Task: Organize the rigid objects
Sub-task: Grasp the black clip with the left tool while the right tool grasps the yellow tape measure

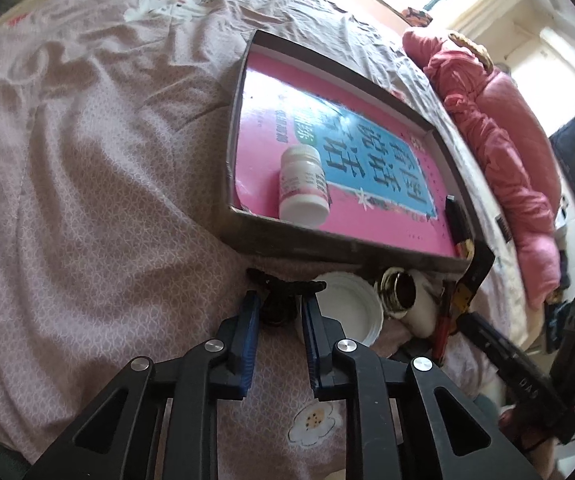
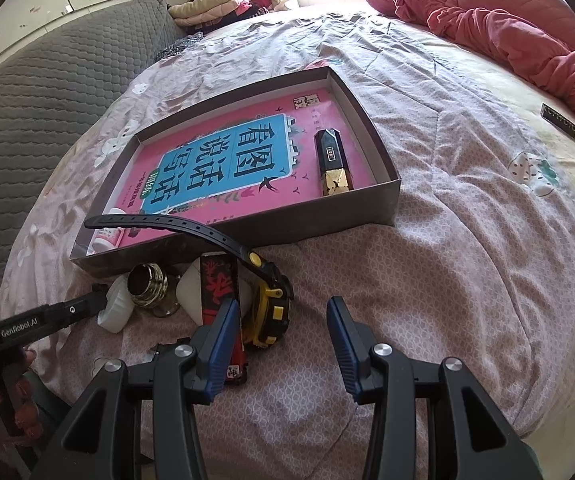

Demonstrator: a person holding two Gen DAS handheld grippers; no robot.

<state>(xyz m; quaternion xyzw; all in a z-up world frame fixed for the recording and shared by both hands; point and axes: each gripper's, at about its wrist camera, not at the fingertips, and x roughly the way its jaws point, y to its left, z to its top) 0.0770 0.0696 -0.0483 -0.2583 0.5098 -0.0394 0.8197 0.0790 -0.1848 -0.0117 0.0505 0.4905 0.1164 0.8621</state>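
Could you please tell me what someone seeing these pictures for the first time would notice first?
Most striking is the bright pink book with a blue title panel, lying flat inside the shallow grey cardboard box on the pink patterned bedsheet. A small white plastic pill bottle lies on the book near the box's front wall. A yellow-and-black wristwatch sits just outside the box, among other small items.

Open bedsheet [image 2: 467,280] right of the box [image 2: 391,196], free to cross. Crowded below its near wall: lid [image 2: 117,306], jar [image 2: 147,284], watch [image 2: 271,308].
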